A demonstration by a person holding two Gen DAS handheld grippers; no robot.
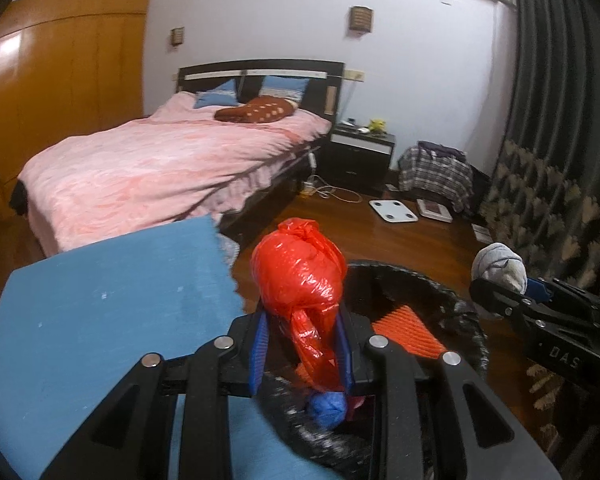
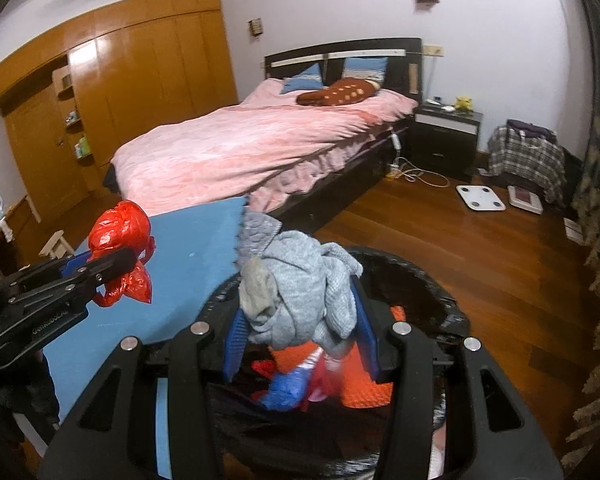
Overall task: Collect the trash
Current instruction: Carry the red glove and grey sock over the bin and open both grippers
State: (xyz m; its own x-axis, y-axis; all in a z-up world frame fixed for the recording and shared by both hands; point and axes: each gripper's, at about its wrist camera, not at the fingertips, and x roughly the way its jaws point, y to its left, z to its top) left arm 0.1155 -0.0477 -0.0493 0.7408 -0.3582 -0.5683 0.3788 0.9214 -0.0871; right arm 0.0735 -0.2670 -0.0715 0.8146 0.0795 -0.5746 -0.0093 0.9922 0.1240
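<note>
Red knotted plastic bag (image 1: pixel 300 276) is clamped in the left gripper (image 1: pixel 302 344); grey crumpled cloth (image 2: pixel 300 284) in the right gripper (image 2: pixel 300 336); both hang over the black-lined bin (image 2: pixel 440 280) at six o'clock, not yet dropped.

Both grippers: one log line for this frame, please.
left gripper: shut on red bag | right gripper: shut on grey cloth | both over black bin | nothing dropped yet

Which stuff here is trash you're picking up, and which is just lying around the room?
Trash job: red bag in the left claw; grey cloth in the right claw; bin.

Lying about: bed, scale, plaid clothes, nightstand.
</note>
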